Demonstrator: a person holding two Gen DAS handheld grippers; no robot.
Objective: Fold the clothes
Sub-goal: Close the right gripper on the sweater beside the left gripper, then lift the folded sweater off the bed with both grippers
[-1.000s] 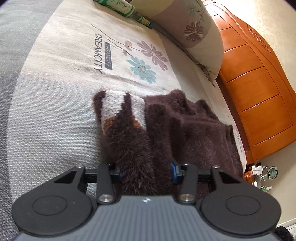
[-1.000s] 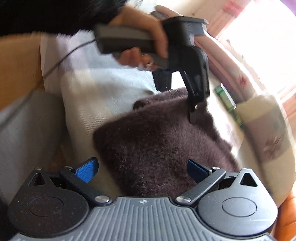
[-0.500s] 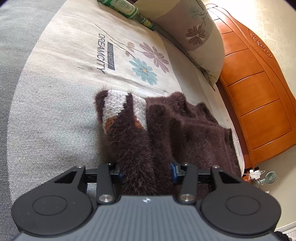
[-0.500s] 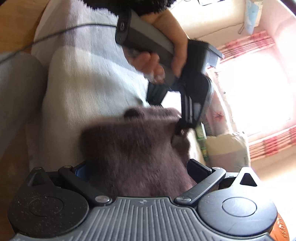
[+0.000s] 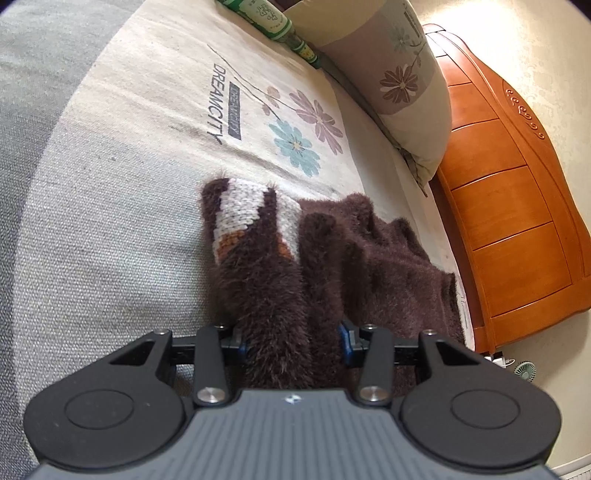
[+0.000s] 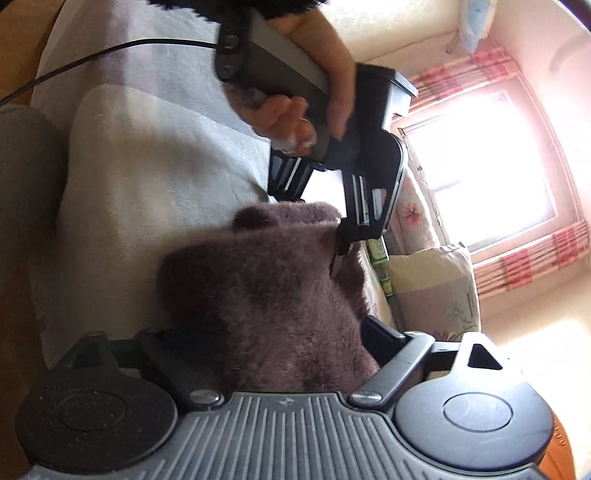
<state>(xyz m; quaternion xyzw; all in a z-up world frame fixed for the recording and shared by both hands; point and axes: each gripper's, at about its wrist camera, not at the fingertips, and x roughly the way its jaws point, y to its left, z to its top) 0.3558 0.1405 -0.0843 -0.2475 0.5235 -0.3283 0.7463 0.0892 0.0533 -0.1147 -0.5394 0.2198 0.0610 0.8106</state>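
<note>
The fuzzy brown sweater lies on the bed. The left tool pinches a thick bunch of it. Only the left view shows the sweater's white knit patch, the flower pillow and the green bottle. Only the right view shows a hand holding the left tool and the bright window. The right tool is closing, spread wide, with the sweater between its fingers.

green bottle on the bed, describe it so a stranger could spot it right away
Start at the orange wooden headboard and the flowered pillow leaning on it. The green bottle lies beside that pillow on the beige bedspread, the only glossy green thing there.
</note>
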